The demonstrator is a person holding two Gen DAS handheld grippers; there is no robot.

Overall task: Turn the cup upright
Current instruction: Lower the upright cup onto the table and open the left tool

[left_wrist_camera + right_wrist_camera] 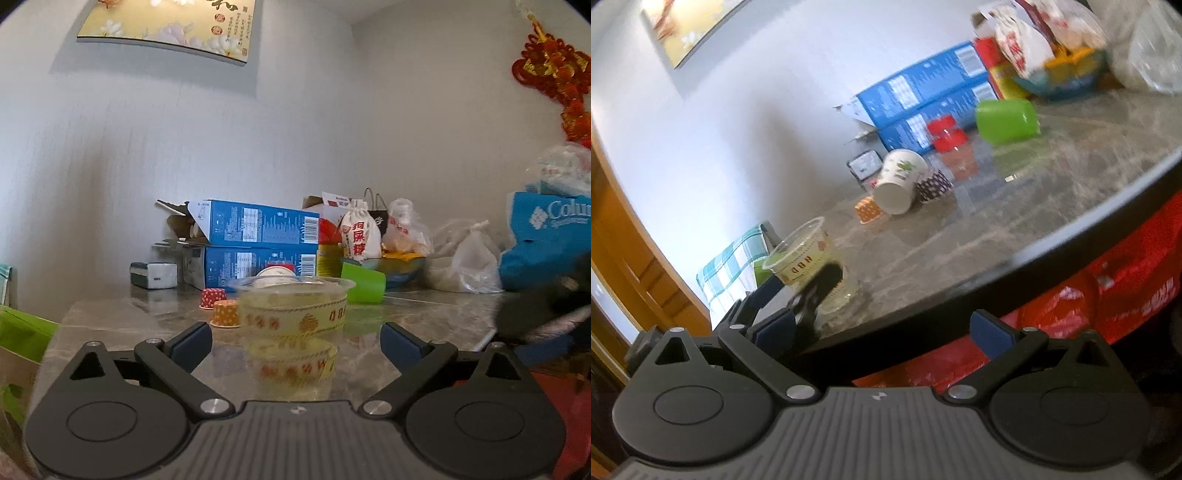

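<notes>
A clear plastic cup (293, 332) with yellow printed bands stands upright on the marble table, rim up. My left gripper (295, 341) is open, its blue-padded fingers on either side of the cup with gaps to both. The right wrist view shows the same cup (809, 258) near the table's front edge with the left gripper's fingers (816, 291) around it. My right gripper (884, 334) is open and empty, off the table beyond its front edge. A white paper cup (899, 181) lies on its side further back.
Small patterned cupcake liners (225, 313) and a green cup on its side (1006, 120) lie behind. Blue boxes (255, 242), bags and a bowl crowd the back by the wall. The dark table edge (997, 271) has a red bag (1126, 288) below it.
</notes>
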